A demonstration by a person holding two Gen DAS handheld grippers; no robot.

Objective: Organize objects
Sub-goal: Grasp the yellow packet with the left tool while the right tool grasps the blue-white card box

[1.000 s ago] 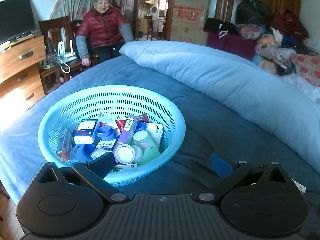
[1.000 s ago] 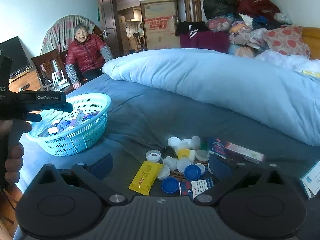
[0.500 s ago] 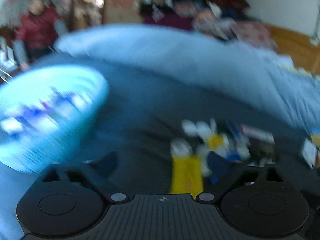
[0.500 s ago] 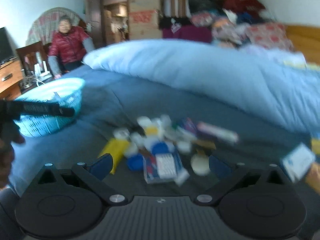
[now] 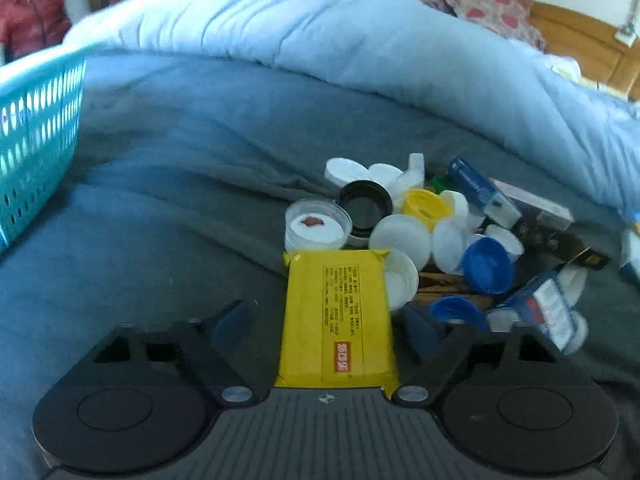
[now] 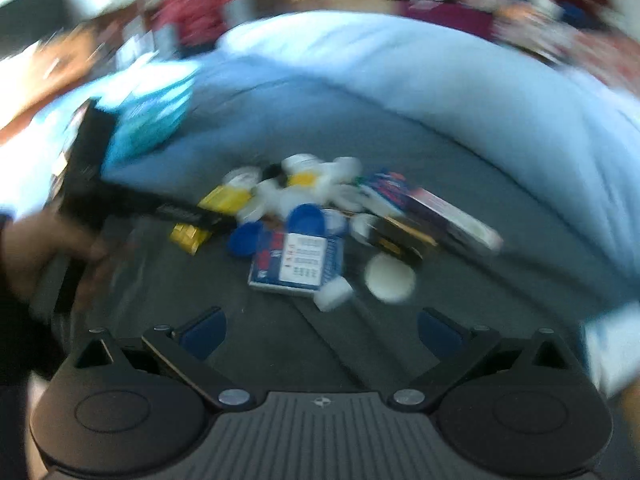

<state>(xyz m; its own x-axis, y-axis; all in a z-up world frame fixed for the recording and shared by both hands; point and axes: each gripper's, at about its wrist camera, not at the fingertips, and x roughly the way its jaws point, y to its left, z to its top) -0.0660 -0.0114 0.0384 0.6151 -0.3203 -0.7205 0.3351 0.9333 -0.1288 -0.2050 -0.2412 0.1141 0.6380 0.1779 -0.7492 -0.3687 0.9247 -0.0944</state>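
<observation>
A yellow packet (image 5: 338, 316) lies on the blue bed sheet between the open fingers of my left gripper (image 5: 326, 322), not gripped. Behind it is a pile of white, blue and yellow bottle caps (image 5: 404, 232) and small boxes (image 5: 480, 192). The turquoise basket (image 5: 36, 136) is at the left edge. In the blurred right wrist view, my right gripper (image 6: 320, 330) is open and empty, short of a blue and white box (image 6: 298, 262) and a white cap (image 6: 390, 278). The left gripper's black body (image 6: 132, 200) reaches over the yellow packet (image 6: 222, 200) there.
A thick light blue duvet (image 5: 360, 52) rises behind the pile. A person in a red jacket (image 5: 28, 20) sits at far left. Pillows and clothes (image 5: 492, 12) are heaped at the back right. More small boxes (image 5: 630, 248) lie at the right edge.
My left gripper has swung from above the basket to the pile and now straddles the yellow packet. My right gripper has moved nearer the pile and is still in motion.
</observation>
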